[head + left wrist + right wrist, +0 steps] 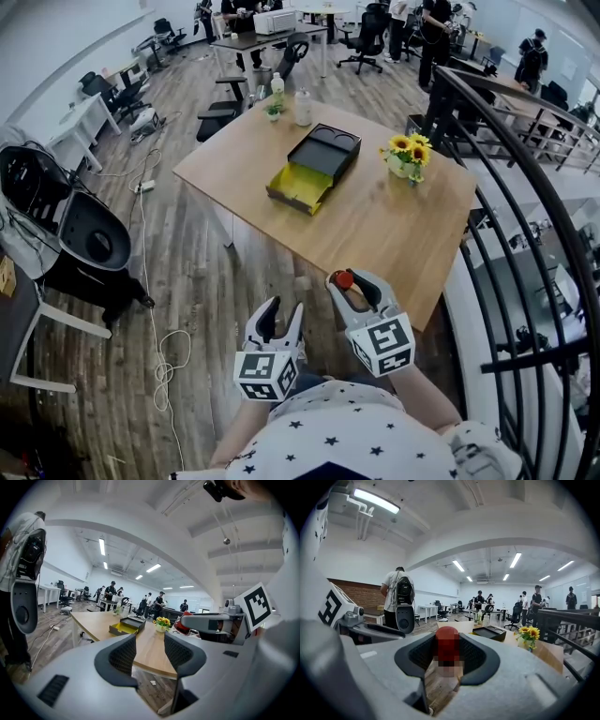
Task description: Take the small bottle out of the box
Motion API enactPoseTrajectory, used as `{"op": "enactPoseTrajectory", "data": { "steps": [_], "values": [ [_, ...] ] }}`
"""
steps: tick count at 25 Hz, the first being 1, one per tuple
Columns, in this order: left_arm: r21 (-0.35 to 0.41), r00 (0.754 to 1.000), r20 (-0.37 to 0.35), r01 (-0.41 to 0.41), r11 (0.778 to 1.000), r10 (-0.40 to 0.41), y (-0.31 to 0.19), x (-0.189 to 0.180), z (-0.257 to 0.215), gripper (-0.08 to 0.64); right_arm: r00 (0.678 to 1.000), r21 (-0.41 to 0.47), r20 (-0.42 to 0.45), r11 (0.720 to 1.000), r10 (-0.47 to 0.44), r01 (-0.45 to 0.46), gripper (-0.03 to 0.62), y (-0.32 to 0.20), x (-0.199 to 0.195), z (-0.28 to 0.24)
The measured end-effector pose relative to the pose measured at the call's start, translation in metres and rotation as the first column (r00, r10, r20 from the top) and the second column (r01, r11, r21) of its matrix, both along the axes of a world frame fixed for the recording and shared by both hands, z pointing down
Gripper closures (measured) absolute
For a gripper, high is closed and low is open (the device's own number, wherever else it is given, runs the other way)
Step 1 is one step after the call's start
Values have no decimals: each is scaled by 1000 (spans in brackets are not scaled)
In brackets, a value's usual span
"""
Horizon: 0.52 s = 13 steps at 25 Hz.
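My right gripper [349, 282] is shut on the small bottle [344, 278], which has a red cap and stands upright between the pads [423, 654]. In the right gripper view the bottle [447, 645] fills the gap between the jaws; its lower part is blurred. The gripper hovers at the near edge of the wooden table [394, 234]. The black box [327, 150] lies further back on the table, its yellow drawer [298, 186] pulled out toward me. My left gripper [281, 317] stands open and empty, off the table's near edge, to the left of the right one.
A pot of sunflowers [409, 156] stands right of the box. Bottles and a small plant [277, 97] sit at the table's far corner. A black railing [525, 187] runs along the right. A black chair [89, 239] and cables lie on the floor at left. People stand at desks far behind.
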<state>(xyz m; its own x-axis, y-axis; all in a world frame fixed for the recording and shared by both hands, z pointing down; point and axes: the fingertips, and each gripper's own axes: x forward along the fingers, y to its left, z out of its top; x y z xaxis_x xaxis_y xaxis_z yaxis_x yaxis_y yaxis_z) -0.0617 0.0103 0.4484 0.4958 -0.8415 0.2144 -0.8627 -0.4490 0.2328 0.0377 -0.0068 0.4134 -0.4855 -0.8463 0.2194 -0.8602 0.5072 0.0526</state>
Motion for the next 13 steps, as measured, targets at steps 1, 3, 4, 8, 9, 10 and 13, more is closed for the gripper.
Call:
{"op": "enactPoseTrajectory", "data": {
  "steps": [1,3,4,8,9,10,13],
  "values": [
    [0,1000,1,-2,1000,2,1,1,0,376,1000,-1,-3,1000,-2,2,445,1,0,1],
    [-2,1000,4,-6,1000,6,2,2,2,376,1000,-2,-9,1000,-4,4,445,2,1,3],
    [-4,1000,5,-7,1000,7,2,3,3,376,1000,-4,-10,1000,-4,4,445,2,1,4],
    [-6,1000,6,-12,1000,12,-1,6,2,376,1000,-4,-9,1000,-5,5,445,-1,4,3],
    [-6,1000,6,-12,1000,12,-1,6,2,376,1000,-4,-10,1000,-6,6,445,-1,4,3],
    [-6,1000,6,-11,1000,12,-2,7,1,376,1000,-5,-10,1000,-6,6,445,-1,5,2],
    [-9,1000,5,-12,1000,12,-3,7,-1,376,1000,-6,-11,1000,-7,7,445,-2,4,0]
  ]
}}
